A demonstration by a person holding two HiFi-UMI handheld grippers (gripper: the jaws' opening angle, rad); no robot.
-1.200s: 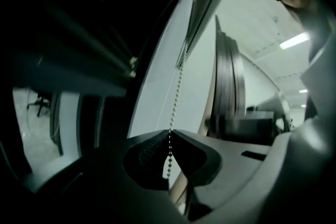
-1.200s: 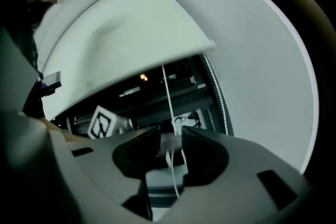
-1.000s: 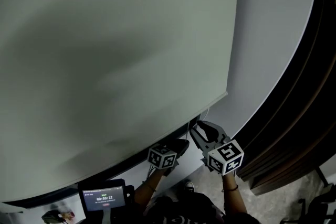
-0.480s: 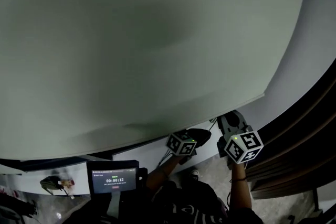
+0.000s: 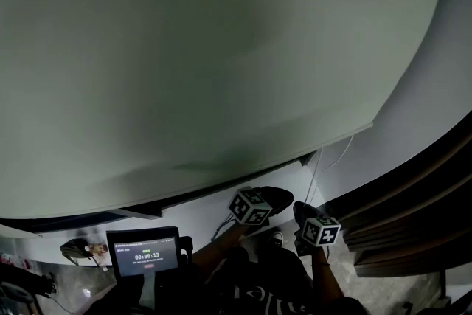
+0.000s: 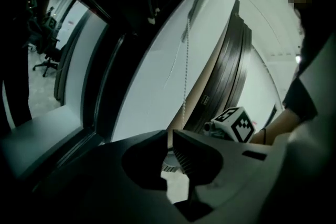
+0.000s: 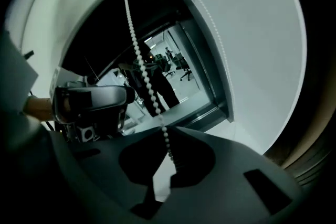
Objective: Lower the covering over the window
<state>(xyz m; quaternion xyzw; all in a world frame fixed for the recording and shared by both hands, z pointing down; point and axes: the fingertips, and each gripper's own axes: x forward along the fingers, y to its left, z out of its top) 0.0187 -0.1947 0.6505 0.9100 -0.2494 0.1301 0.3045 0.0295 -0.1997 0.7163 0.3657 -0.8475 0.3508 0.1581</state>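
Observation:
A large grey-green roller blind [image 5: 206,63] fills most of the head view, its bottom edge slanting down to the left. A white bead chain [image 5: 317,175] hangs at its right end. My right gripper [image 5: 301,213] is shut on this bead chain [image 7: 148,89], which runs straight down between its jaws in the right gripper view [image 7: 167,138]. My left gripper [image 5: 284,197] sits just left of it. In the left gripper view its jaws [image 6: 170,140] are opening with a thin gap; the bead chain [image 6: 185,73] drops to their tips, and nothing shows in the gap.
A white wall [image 5: 417,107] and dark slatted panelling [image 5: 420,210] stand to the right. A small screen with a timer [image 5: 144,253] is low at the left. The dark window frame [image 6: 100,86] and grey sill [image 6: 42,136] lie left of the chain, with an office chair [image 6: 48,56] beyond the glass.
The right gripper, open beside the chain a second ago, has shut on it and moved downward. The left gripper has stayed at about the same place. The view has shifted.

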